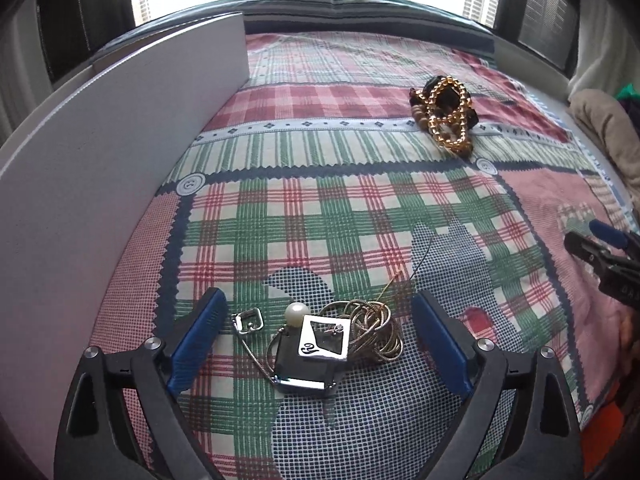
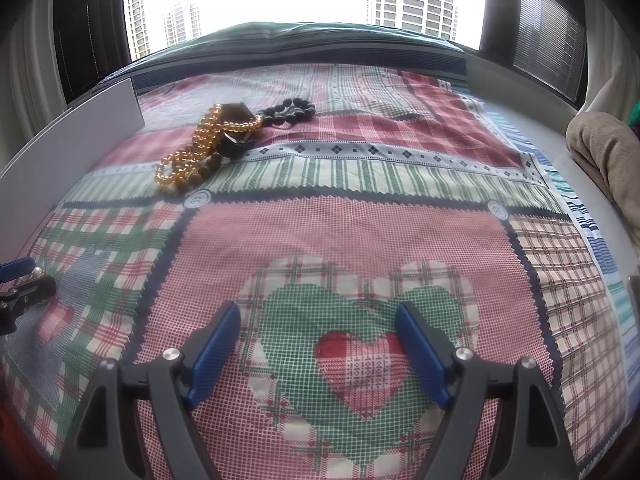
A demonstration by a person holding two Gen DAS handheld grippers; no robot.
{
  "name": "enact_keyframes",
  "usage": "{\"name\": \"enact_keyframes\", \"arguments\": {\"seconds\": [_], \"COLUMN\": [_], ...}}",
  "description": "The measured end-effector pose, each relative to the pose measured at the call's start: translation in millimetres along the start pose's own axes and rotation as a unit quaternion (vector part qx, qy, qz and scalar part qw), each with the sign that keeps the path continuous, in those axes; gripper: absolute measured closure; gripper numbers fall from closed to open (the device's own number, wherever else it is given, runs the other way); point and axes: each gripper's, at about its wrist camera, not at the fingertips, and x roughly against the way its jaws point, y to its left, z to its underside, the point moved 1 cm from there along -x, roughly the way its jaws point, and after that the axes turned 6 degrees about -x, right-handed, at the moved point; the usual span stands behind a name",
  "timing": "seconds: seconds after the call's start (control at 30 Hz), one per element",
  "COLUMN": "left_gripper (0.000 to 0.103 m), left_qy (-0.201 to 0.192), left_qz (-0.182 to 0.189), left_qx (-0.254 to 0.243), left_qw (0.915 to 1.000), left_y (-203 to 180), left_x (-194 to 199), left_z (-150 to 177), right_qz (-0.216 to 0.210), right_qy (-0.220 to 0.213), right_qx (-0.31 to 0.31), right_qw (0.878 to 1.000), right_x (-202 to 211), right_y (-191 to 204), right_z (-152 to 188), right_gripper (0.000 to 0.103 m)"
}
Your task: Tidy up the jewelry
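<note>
A tangle of necklaces lies on the plaid cloth [image 1: 320,216] between my left gripper's [image 1: 318,312] open jaws: a square silver pendant [image 1: 324,340], a pearl [image 1: 296,314], a coiled metal chain [image 1: 374,324], a small silver buckle pendant [image 1: 248,320]. A pile of amber and dark bead bracelets [image 1: 444,114] lies farther back right; it also shows in the right wrist view [image 2: 212,144]. My right gripper [image 2: 318,328] is open and empty above the heart pattern. It appears at the right edge of the left wrist view [image 1: 600,248].
A white board [image 1: 120,152] stands upright along the cloth's left side. A beige folded fabric [image 2: 608,160] lies at the right. The left gripper's tip [image 2: 20,280] shows at the left edge of the right wrist view. Windows lie beyond the far edge.
</note>
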Motion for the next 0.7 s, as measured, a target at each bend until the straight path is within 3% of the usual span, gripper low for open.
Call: {"name": "enact_keyframes", "arguments": {"seconds": [0.2, 0.27, 0.4, 0.47, 0.53, 0.63, 0.67, 0.7], "left_gripper": [0.002, 0.002, 0.002, 0.002, 0.002, 0.002, 0.002, 0.002], "left_qy": [0.002, 0.001, -0.002, -0.004, -0.006, -0.011, -0.013, -0.014], "left_qz": [0.004, 0.005, 0.008, 0.01, 0.015, 0.024, 0.027, 0.029], "left_qx": [-0.002, -0.001, 0.002, 0.004, 0.007, 0.014, 0.016, 0.019], "left_qw": [1.0, 1.0, 1.0, 0.9999, 0.9998, 0.9995, 0.9994, 0.9993], "left_y": [0, 0, 0, 1, 2, 5, 6, 6], "left_x": [-1, -1, -1, 0, 1, 3, 4, 4], "left_z": [0, 0, 0, 1, 2, 3, 3, 3], "right_qz": [-0.004, -0.007, -0.131, -0.16, -0.147, -0.122, -0.111, -0.099], "right_qy": [0.01, 0.036, 0.046, 0.044, 0.048, 0.071, 0.087, 0.097], "right_qx": [0.006, -0.004, -0.058, -0.056, -0.04, -0.001, 0.015, 0.026], "right_qw": [1.0, 0.999, 0.989, 0.984, 0.987, 0.99, 0.99, 0.99], "right_x": [-2, -5, -7, -16, -32, -67, -80, -90], "right_y": [2, 4, 14, 30, 50, 78, 86, 90], "right_z": [-1, -11, -65, -98, -125, -150, -153, -155], "right_gripper": [0.016, 0.016, 0.017, 0.019, 0.047, 0.052, 0.061, 0.08]}}
